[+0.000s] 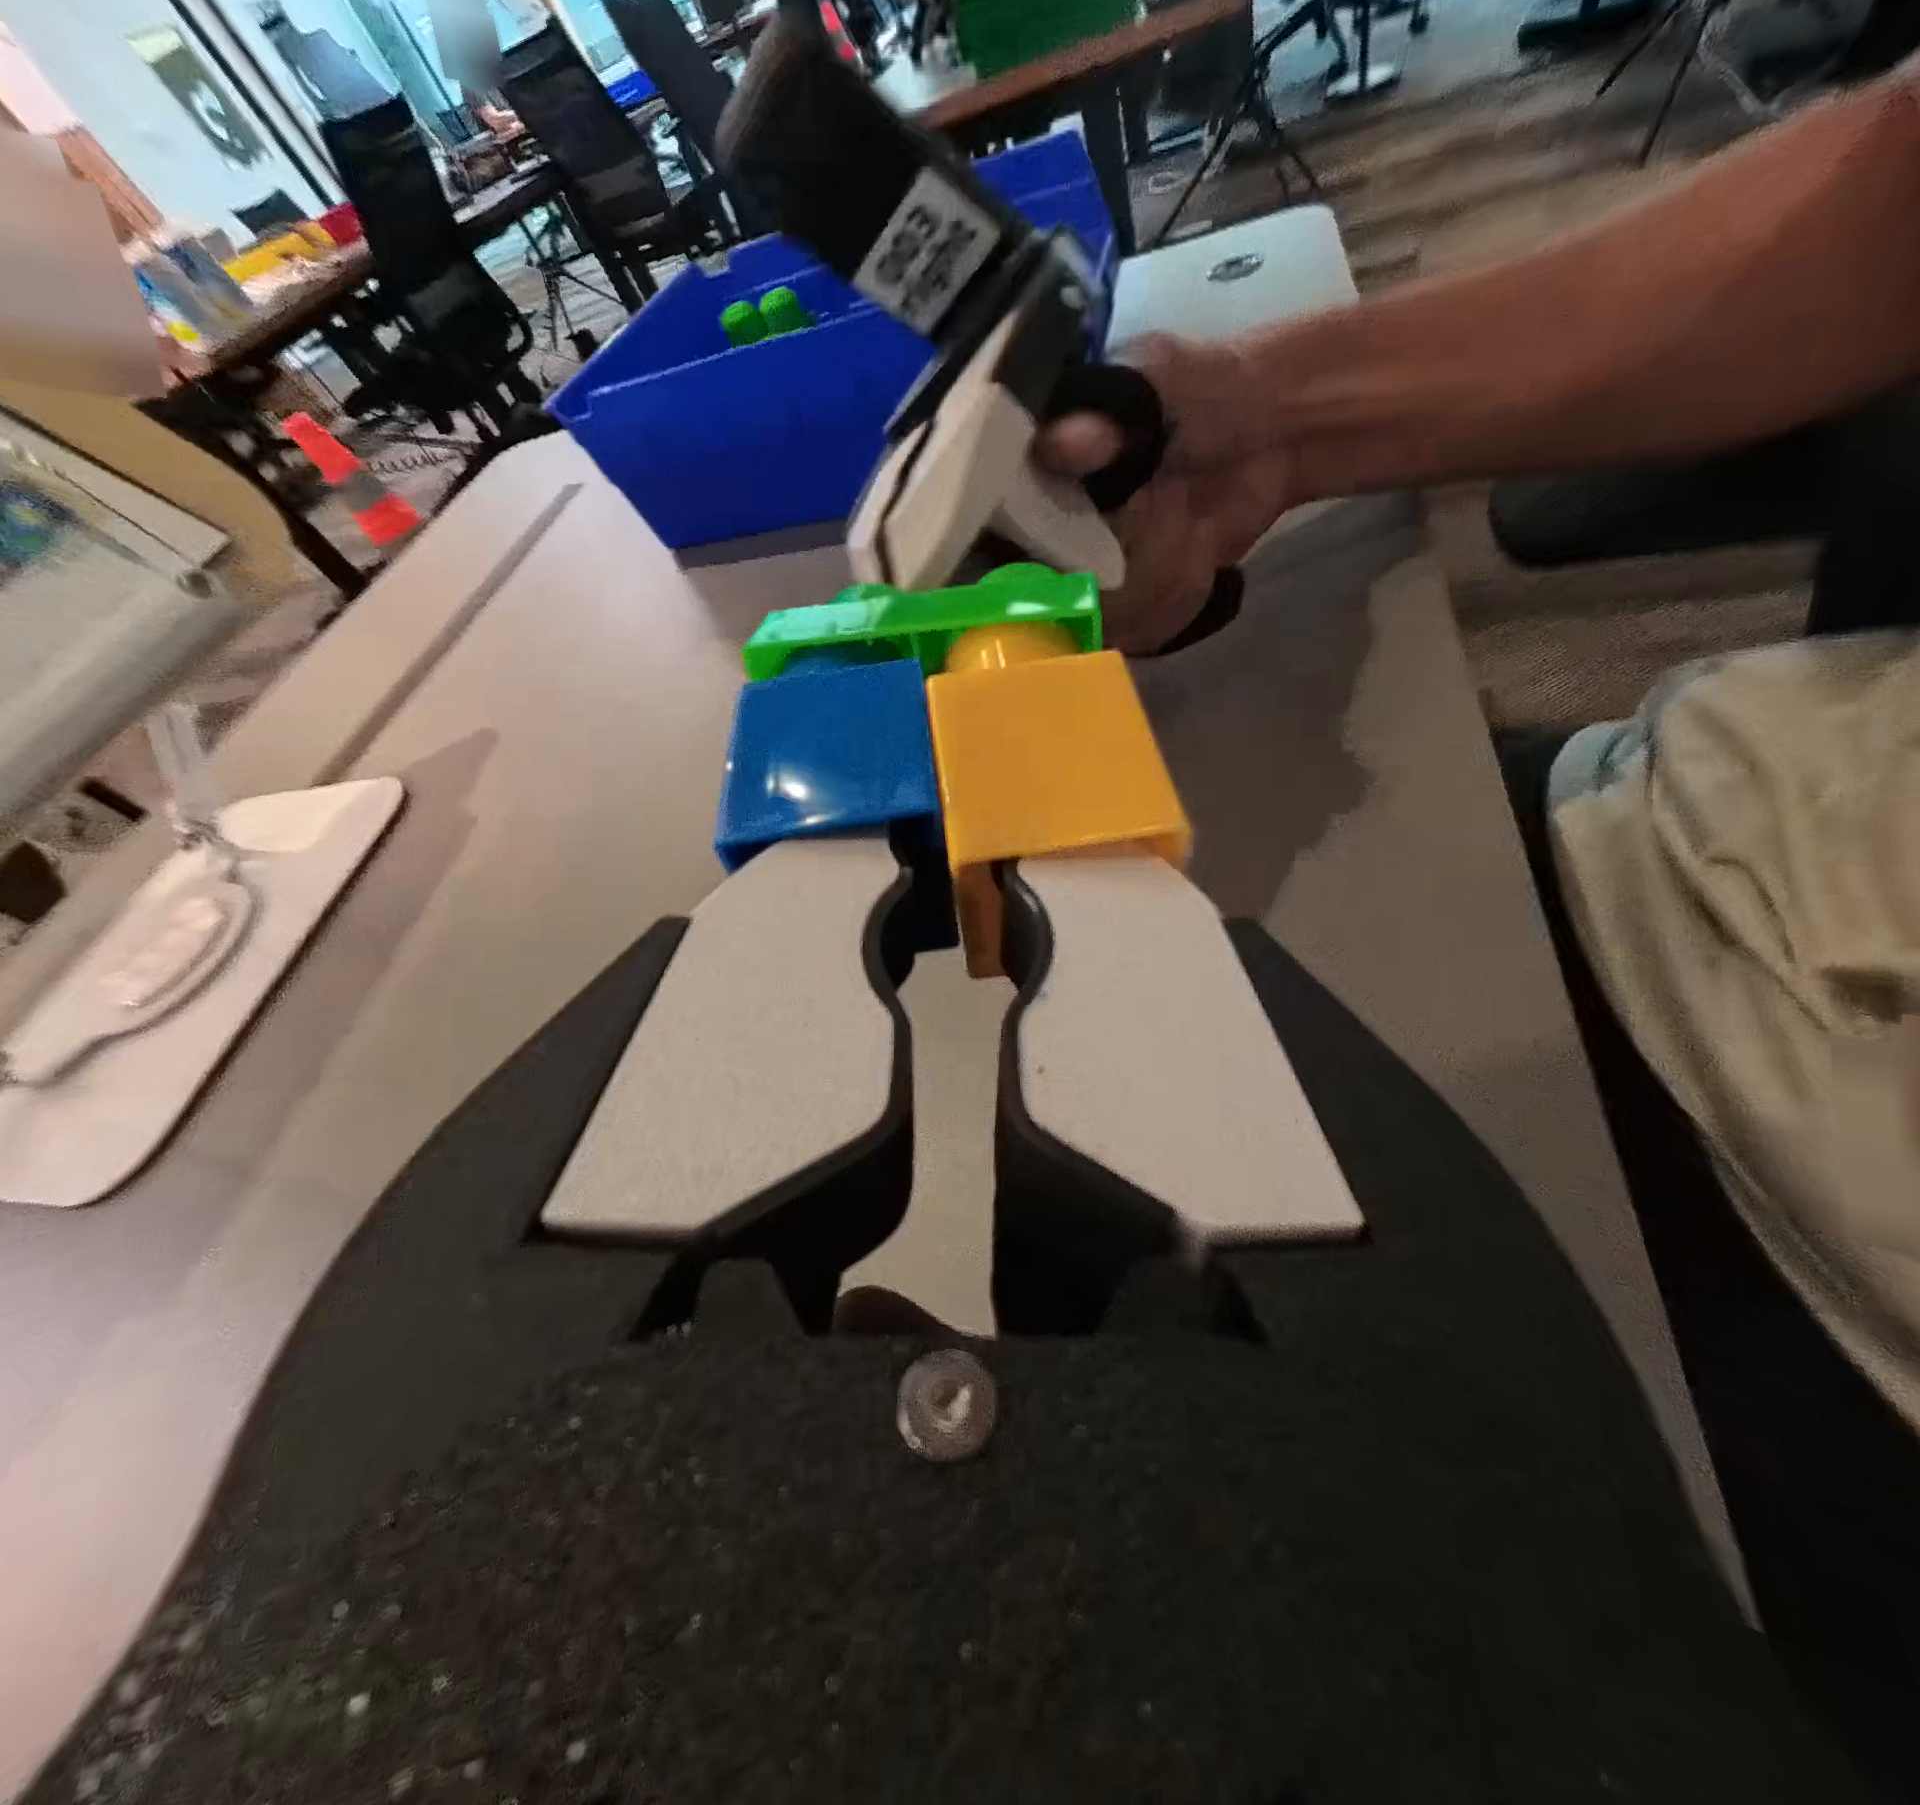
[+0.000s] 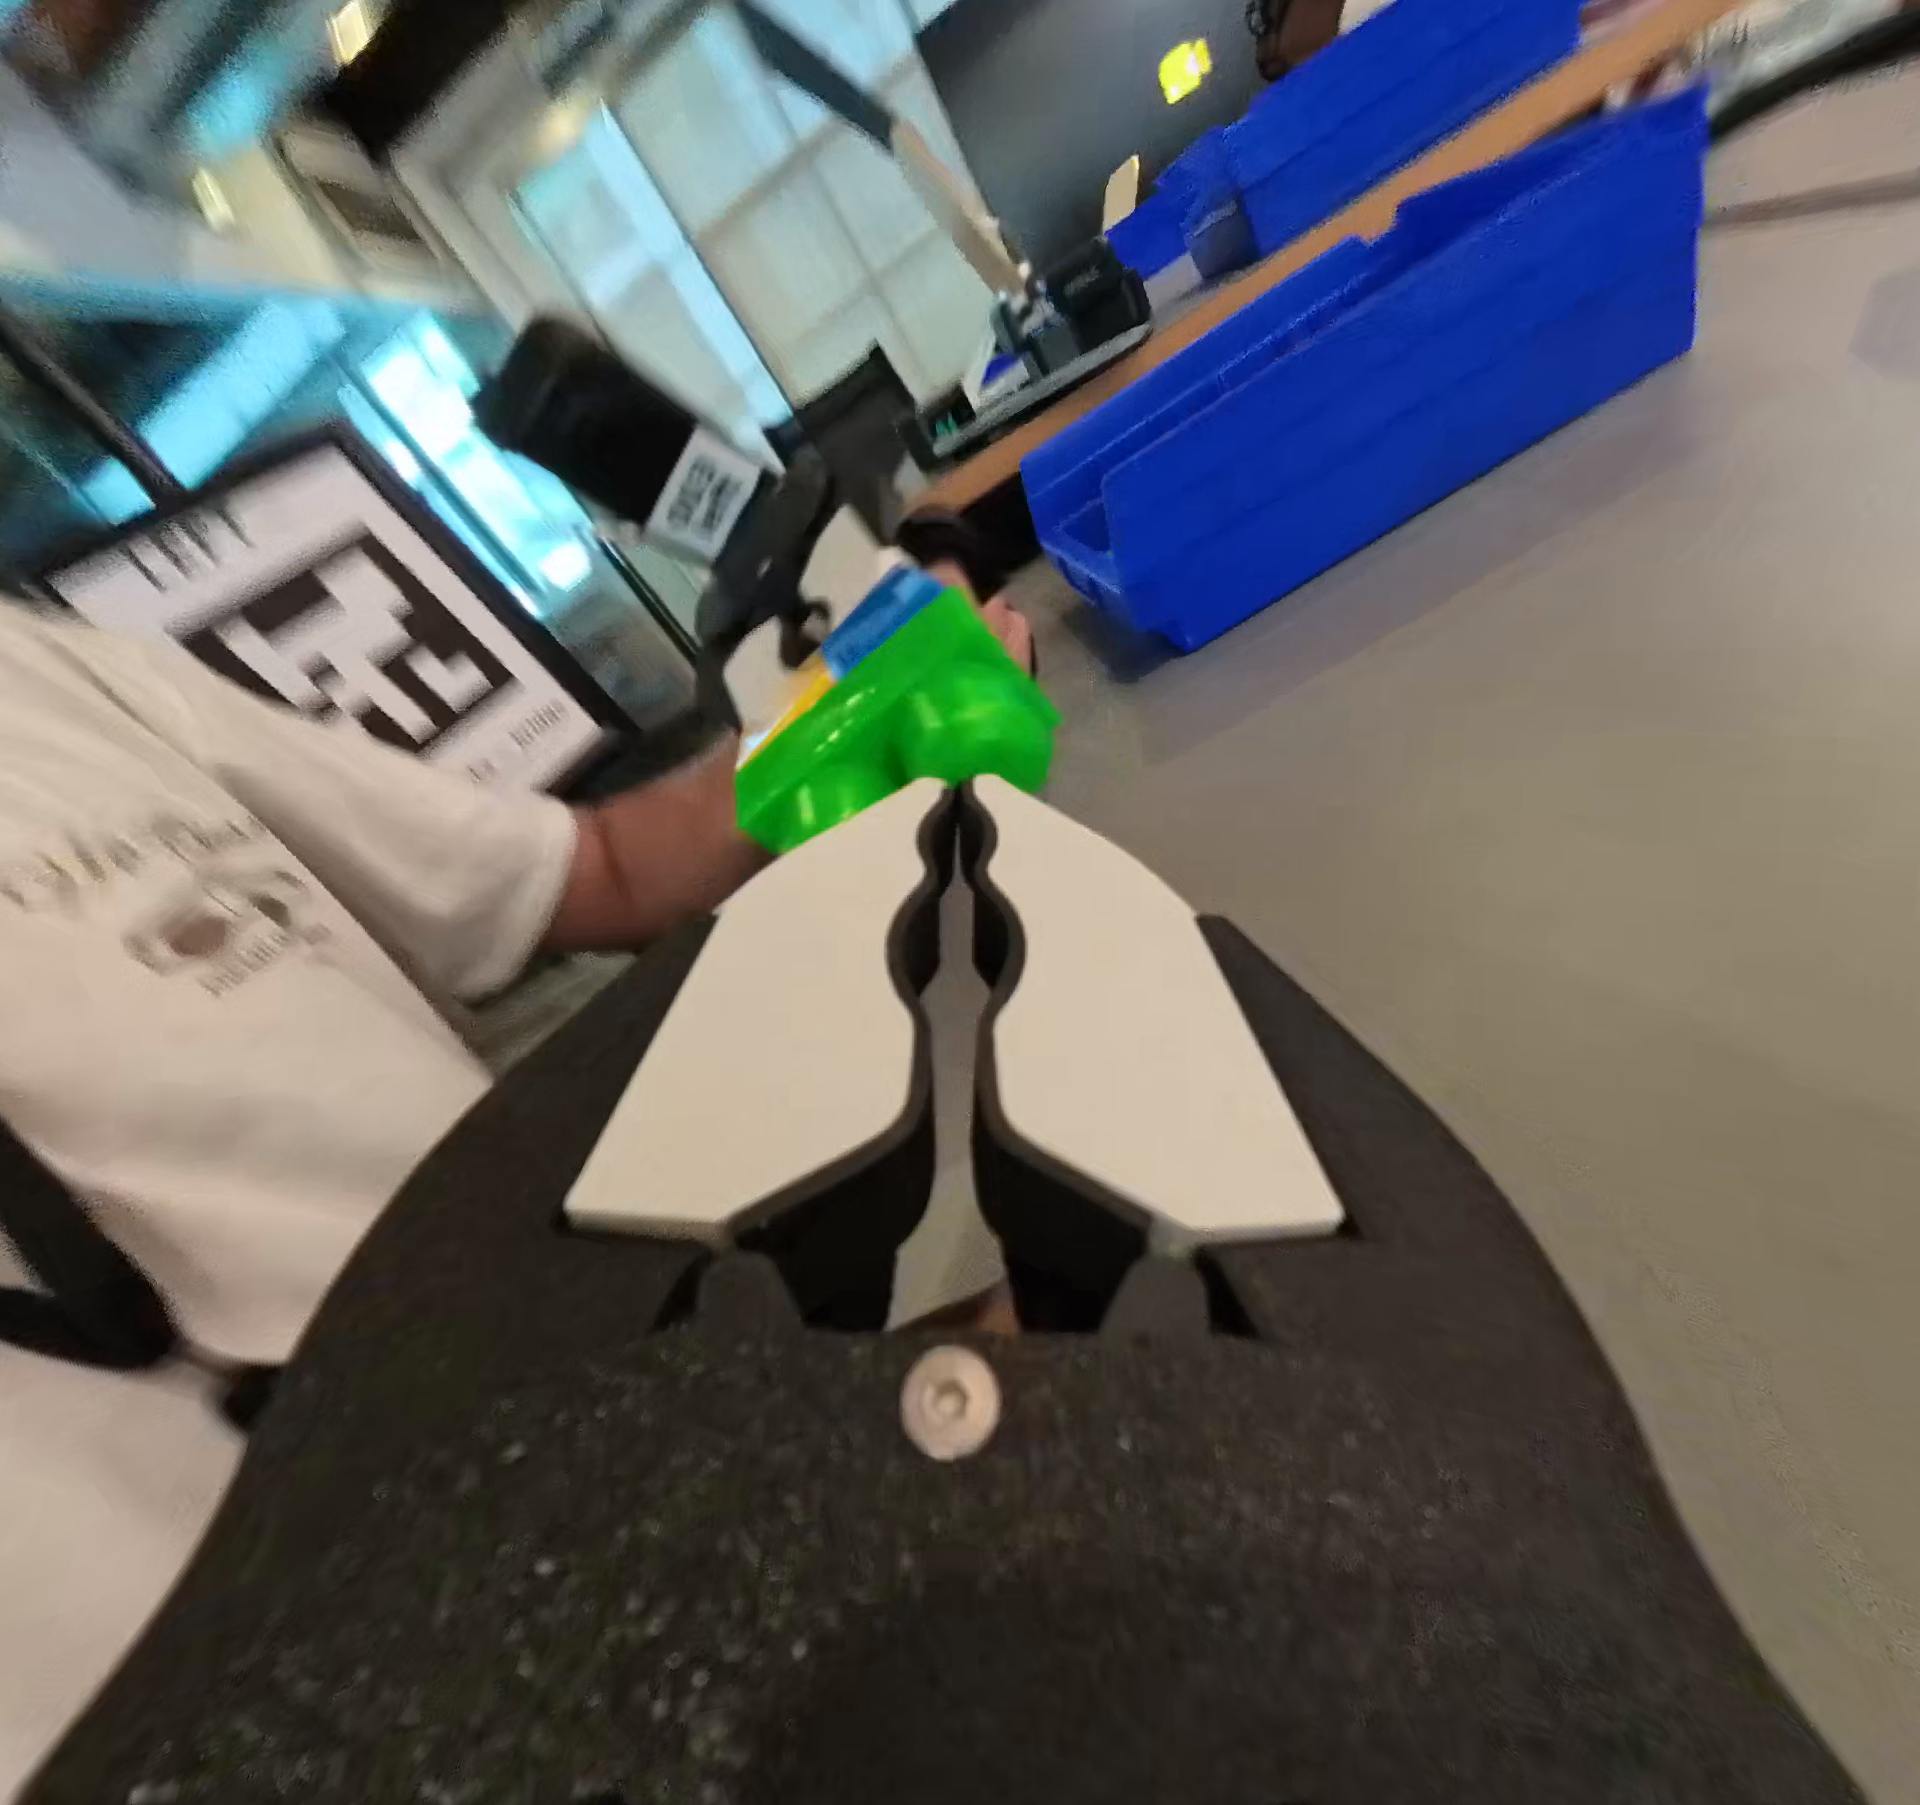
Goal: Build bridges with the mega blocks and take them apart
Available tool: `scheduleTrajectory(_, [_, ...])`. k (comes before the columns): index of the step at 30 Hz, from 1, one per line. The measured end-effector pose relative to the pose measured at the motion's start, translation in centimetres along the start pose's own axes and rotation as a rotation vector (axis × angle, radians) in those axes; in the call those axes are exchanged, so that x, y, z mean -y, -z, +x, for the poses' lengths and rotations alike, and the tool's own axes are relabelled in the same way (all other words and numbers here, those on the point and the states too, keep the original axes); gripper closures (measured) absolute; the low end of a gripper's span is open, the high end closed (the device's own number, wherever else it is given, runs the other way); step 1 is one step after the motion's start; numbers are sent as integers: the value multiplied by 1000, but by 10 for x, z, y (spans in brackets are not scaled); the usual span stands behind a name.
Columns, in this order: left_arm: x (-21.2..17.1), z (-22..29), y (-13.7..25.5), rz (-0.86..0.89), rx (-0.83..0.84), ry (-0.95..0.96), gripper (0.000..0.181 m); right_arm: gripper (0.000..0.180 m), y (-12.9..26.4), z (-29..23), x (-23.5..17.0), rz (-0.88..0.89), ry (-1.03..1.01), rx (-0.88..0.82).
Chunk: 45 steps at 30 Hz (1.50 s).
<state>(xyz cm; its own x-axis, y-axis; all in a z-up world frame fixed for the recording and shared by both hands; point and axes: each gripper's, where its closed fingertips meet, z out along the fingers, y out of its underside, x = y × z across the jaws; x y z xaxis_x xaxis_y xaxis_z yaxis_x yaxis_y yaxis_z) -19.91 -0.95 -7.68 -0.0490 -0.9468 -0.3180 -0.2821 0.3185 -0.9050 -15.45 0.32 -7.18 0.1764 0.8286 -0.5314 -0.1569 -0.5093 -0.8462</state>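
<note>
The left tongs [image 1: 951, 882] hold the blue block [image 1: 826, 763] and yellow block [image 1: 1049, 768] by their adjoining walls above the surface [image 1: 582, 716], the green block [image 1: 925, 617] capping their far end crosswise, where the nearly closed right tongs [image 2: 958, 791] press its edge.

Taking the long green plastic block [image 1: 925, 617] as landmark, the square blue plastic block [image 1: 826, 768] and square yellow plastic block [image 1: 1049, 773] sit side by side against its near face, blue left, while the deep blue plastic bin [image 1: 727, 425] stands behind it on the grey table [image 1: 540, 675].
</note>
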Motion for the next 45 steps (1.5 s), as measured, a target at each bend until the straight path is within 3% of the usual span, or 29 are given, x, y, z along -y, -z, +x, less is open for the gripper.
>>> scheduleTrajectory(2, [4,4,1,3,15,-44,170,150,4,7,0,38,-256,64])
scheduleTrajectory(4, [7,3,2,7,19,-48,170,141,2,4,-6,48,-402,128])
scheduleTrajectory(10, [-1,0,-5,-11,-14,-54,170,129,-21,-24,-12,7,-499,235])
scheduleTrajectory(13, [1,1,-8,0,-24,-56,170,141,-24,-20,-13,-2,-523,212])
scheduleTrajectory(18, [2,-2,-10,-25,-21,-13,168,143,-22,-15,-8,-6,-483,173])
scheduleTrajectory(24, [1,-7,-8,-51,1,27,152,144,-17,-9,-5,12,-488,161])
scheduleTrajectory(33, [-2,-8,-10,-66,23,-6,167,144,-22,-15,-14,-62,-389,130])
scheduleTrajectory(45, [-6,-16,-18,-84,188,-84,171,145,-20,-1,-4,129,-506,110])
